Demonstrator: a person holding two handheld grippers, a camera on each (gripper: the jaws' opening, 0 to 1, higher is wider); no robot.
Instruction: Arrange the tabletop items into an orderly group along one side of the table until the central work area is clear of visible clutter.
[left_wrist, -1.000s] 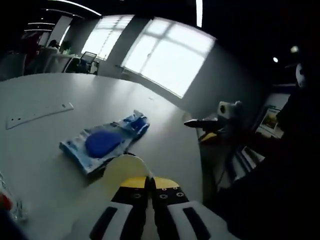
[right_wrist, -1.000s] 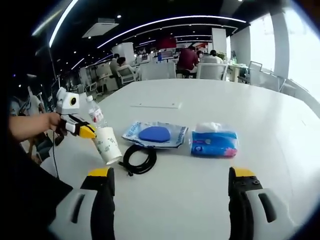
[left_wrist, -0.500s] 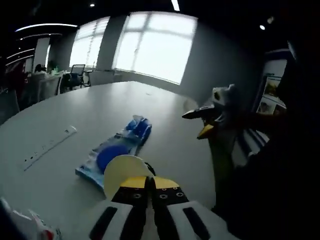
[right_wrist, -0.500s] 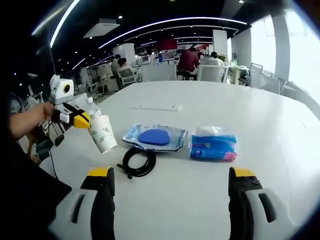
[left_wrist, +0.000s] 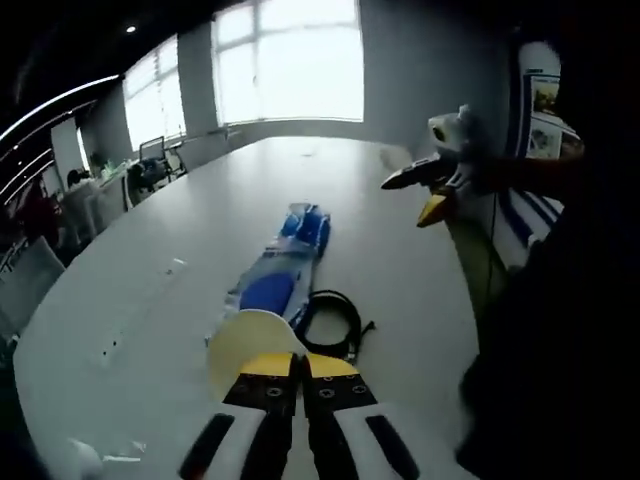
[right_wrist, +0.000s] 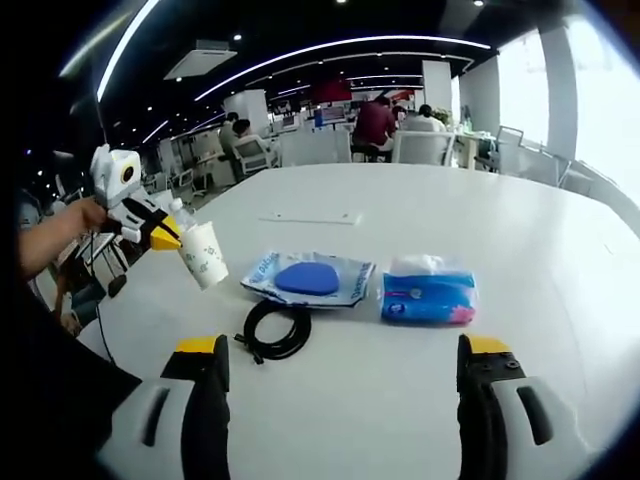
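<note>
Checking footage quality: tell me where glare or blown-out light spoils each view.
Left gripper view: windows blown out white, right side nearly black. Right gripper view: window washed out, white table bright; paper cup and blue tissue pack remain legible.

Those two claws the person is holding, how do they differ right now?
The left claw is shut on a paper cup and holds it tilted in the air above the white table; the right claw is open and holds nothing. The left claw is raised off to the side, while the right claw points across the table toward the coiled black cable. Both have yellow tips.
</note>
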